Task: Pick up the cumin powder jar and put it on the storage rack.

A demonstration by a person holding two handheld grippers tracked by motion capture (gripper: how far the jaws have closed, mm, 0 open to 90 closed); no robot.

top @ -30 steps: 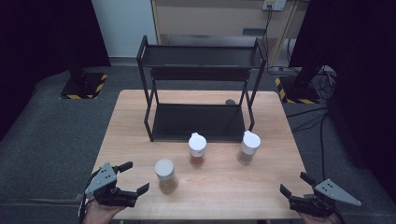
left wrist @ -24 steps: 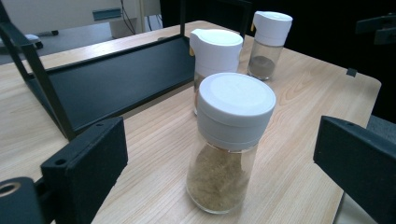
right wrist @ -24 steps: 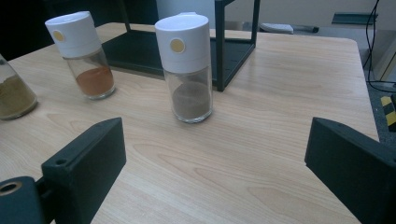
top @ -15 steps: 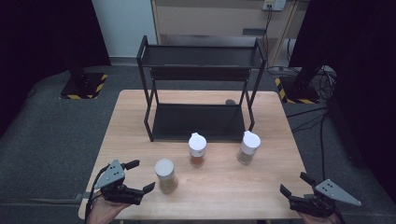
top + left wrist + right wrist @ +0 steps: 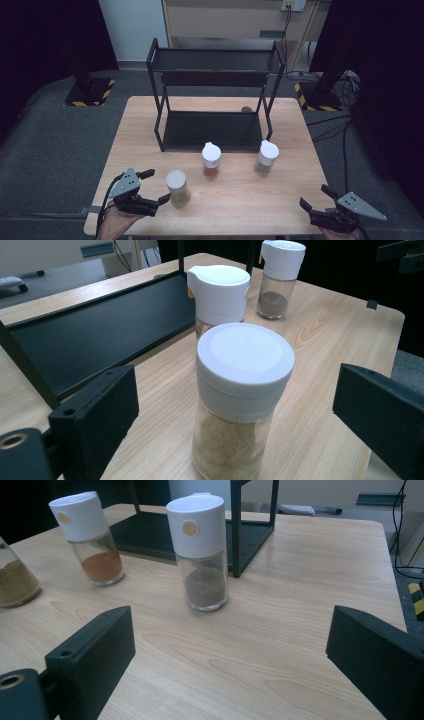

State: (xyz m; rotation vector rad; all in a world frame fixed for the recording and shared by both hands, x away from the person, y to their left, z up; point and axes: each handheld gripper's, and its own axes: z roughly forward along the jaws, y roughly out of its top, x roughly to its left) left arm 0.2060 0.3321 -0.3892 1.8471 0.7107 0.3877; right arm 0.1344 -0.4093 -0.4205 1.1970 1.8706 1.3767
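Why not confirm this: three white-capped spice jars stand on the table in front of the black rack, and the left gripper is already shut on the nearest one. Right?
Not quite. The left gripper is open; its jaws stand apart on either side of the nearest jar, as the left gripper view shows. The rest holds.

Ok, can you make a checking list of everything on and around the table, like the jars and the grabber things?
Surface: wooden table, bare light wood, no spills seen.
Job's things: pale-powder jar nearest the left gripper; orange-powder jar in the middle; brown-powder jar to the right; all upright with white caps, standing apart in front of the black two-level rack, whose shelves hold nothing.
Clutter: one small dark round thing behind the rack; too small to tell what.
Grippers: left gripper open, its jaws either side of the pale-powder jar, not touching; right gripper open, away from the jars.
Cables: gripper cable trails from the left gripper; floor cables right of the table.
Surroundings: grey carpet, dark curtains, hazard-striped bases.
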